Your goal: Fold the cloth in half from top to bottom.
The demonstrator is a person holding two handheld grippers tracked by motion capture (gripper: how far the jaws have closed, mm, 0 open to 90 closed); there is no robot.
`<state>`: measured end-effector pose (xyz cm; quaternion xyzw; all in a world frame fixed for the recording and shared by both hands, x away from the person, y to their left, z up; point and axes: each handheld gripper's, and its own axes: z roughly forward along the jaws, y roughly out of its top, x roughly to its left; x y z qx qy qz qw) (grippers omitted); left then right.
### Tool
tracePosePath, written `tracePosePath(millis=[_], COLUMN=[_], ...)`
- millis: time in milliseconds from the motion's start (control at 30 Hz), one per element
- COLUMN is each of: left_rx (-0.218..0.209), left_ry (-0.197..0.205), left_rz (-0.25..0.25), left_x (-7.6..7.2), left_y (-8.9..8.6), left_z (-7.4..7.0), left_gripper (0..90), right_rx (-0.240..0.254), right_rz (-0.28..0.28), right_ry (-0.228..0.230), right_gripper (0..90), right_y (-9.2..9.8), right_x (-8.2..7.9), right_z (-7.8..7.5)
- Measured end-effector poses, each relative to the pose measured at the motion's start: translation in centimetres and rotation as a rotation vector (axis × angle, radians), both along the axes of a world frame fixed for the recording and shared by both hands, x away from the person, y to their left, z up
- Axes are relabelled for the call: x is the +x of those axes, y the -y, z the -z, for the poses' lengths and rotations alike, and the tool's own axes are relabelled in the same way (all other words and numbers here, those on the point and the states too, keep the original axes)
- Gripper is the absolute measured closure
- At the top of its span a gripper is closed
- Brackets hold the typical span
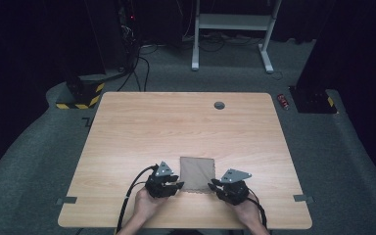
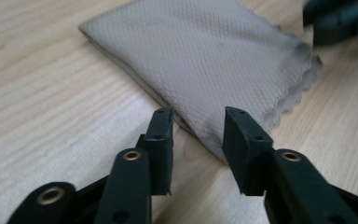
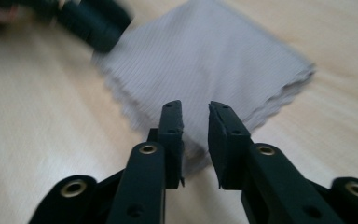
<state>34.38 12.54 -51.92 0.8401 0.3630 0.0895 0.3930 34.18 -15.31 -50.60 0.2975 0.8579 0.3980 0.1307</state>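
Left claw: jaws apart, nothing pinched; poised at near-left corner of folded beige cloth; fabric edge lies just ahead of the tips, not betw. them. Right claw: jaws parted by a narrow gap, no grip; aimed at cloth's near-right corner. Cloth: flat, folded to a small square w/ scalloped hem, on near-centre of wooden surface, betw. both claws. Status, est.: cloth looks folded already; no lift begun; further fold or pickup remains.
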Motion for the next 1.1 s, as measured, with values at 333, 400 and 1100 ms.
tracePosePath(millis=[333, 400, 1100], left_rx=[0.014, -0.001, 0.109], left_ry=[-0.017, 0.001, -0.012], left_rz=[0.016, -0.004, -0.159], left_x=[-0.7, 0.0, 8.8], left_y=[-0.2, -0.2, 2.1], left_z=[-0.6, -1.2, -0.8], left_gripper=[63.1, 55.7, 67.4], right_rx=[0.027, 0.006, -0.054], right_rz=[0.118, 0.153, 0.162], right_ry=[-0.034, -0.06, -0.09], right_gripper=[73.3, 73.2, 86.9], right_y=[-1.6, -1.6, -1.4], right_x=[5.3, 6.6, 9.2], right_z=[0.0, 0.5, 0.9])
